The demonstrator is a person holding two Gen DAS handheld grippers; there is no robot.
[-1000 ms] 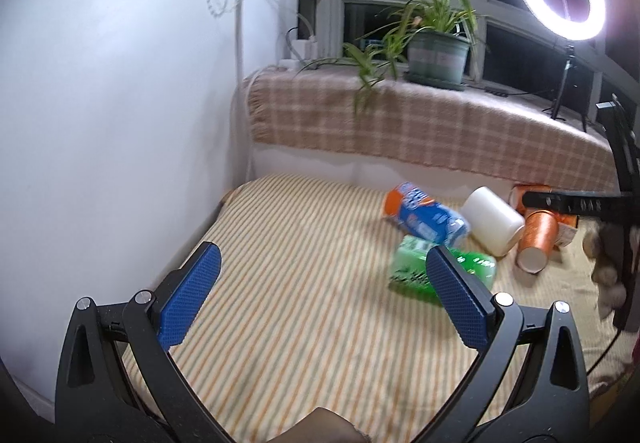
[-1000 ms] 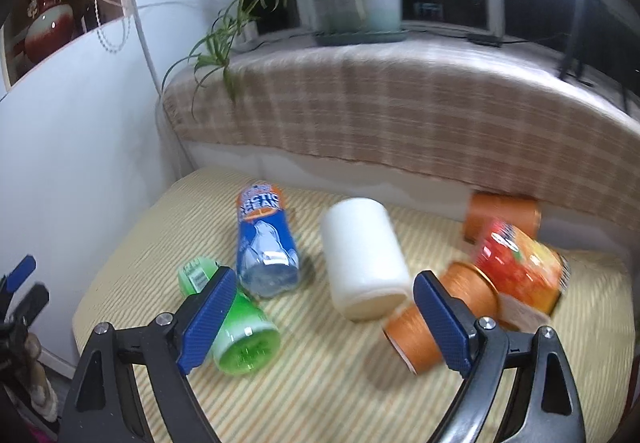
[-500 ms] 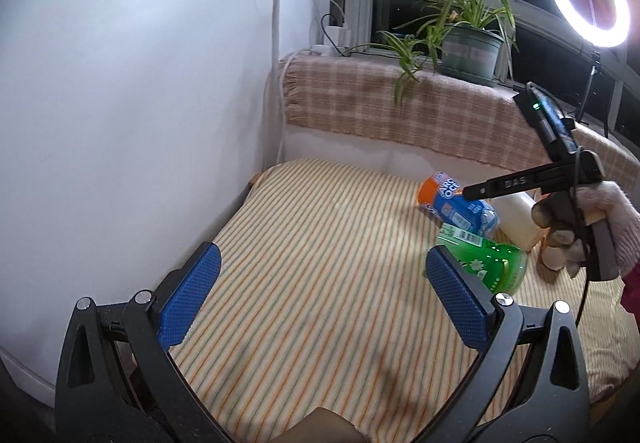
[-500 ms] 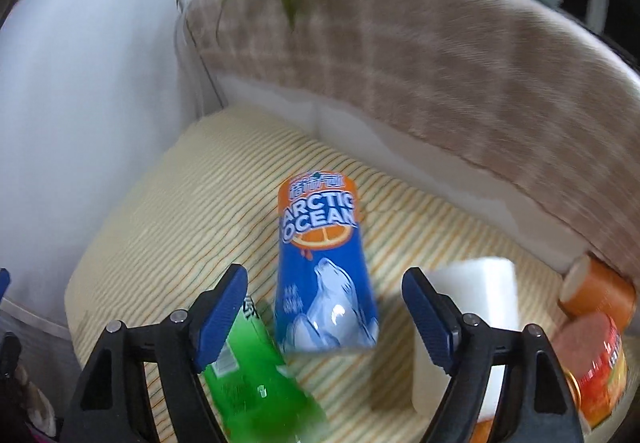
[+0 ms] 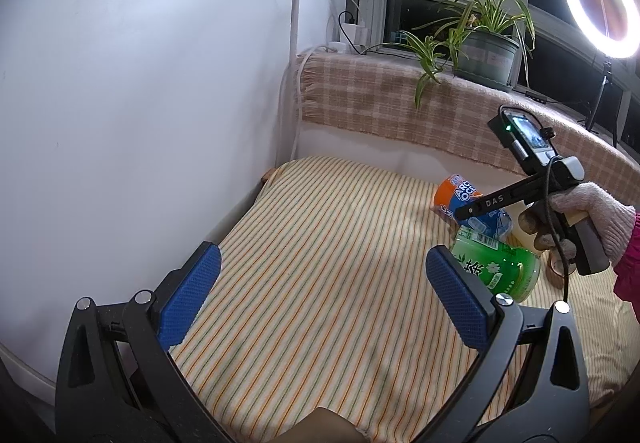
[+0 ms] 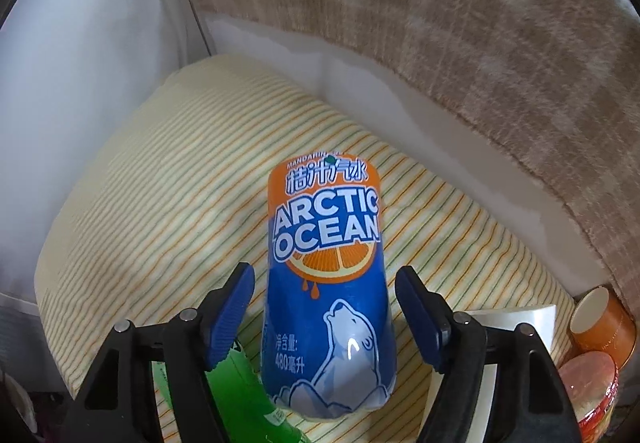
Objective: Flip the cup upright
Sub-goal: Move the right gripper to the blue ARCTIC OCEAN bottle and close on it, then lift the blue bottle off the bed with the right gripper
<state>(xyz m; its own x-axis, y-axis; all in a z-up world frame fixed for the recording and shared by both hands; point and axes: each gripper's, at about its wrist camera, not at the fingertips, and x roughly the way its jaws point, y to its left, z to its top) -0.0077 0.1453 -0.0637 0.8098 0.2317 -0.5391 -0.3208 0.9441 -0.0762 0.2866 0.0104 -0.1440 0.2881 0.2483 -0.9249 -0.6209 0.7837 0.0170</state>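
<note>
A blue and orange "Arctic Ocean" cup point(image 6: 326, 283) lies on its side on the striped mat point(image 6: 160, 203). My right gripper point(image 6: 324, 307) is open, its blue pads on either side of the cup's wide end, not touching it. In the left wrist view the same cup point(image 5: 460, 199) lies partly behind the right gripper point(image 5: 464, 213). My left gripper point(image 5: 320, 295) is open and empty over the near part of the mat point(image 5: 320, 243).
A green cup point(image 5: 496, 267) lies beside the blue one, also seen lower left point(image 6: 240, 395). A white cup point(image 6: 512, 327) and orange cups point(image 6: 604, 319) lie at right. A white wall point(image 5: 140, 103) bounds the left; a plaid-covered ledge point(image 5: 400, 103) with a plant point(image 5: 484, 51) is behind.
My right gripper has moved forward and down to straddle the blue cup, which now fills its view. The left gripper has turned slightly left.
</note>
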